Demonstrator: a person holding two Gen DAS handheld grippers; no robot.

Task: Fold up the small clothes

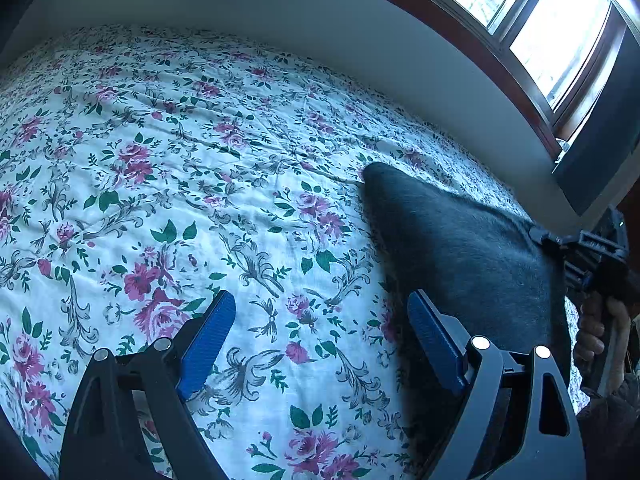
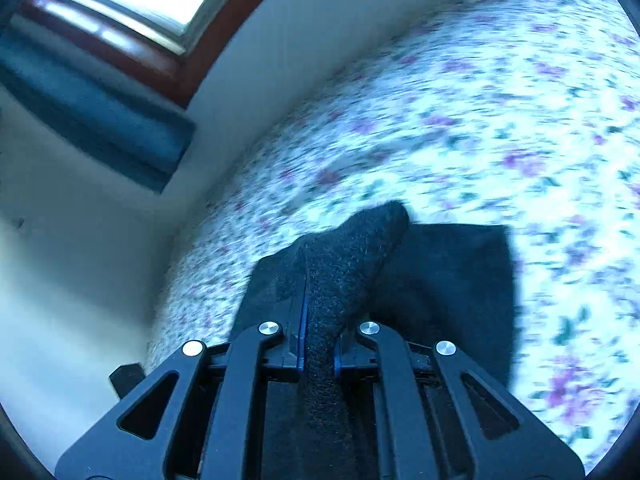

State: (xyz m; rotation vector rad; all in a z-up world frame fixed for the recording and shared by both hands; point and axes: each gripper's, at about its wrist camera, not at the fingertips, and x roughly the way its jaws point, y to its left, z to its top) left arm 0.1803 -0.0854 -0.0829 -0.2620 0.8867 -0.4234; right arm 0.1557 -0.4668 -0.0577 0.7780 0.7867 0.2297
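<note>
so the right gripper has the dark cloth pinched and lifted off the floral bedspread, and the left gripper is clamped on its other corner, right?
Not quite. The left gripper is not clamped on anything: in the left wrist view its jaws stand wide open over the floral bedspread, beside the dark cloth. The rest holds: the right gripper has the cloth pinched and raised, as the right wrist view shows.

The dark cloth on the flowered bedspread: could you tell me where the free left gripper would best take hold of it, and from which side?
Probably the near edge of the dark cloth, just beside the left gripper, coming in low from the open bedspread side. The right gripper has the opposite edge pinched and raised, so the cloth slopes and that near border looks free.
</note>
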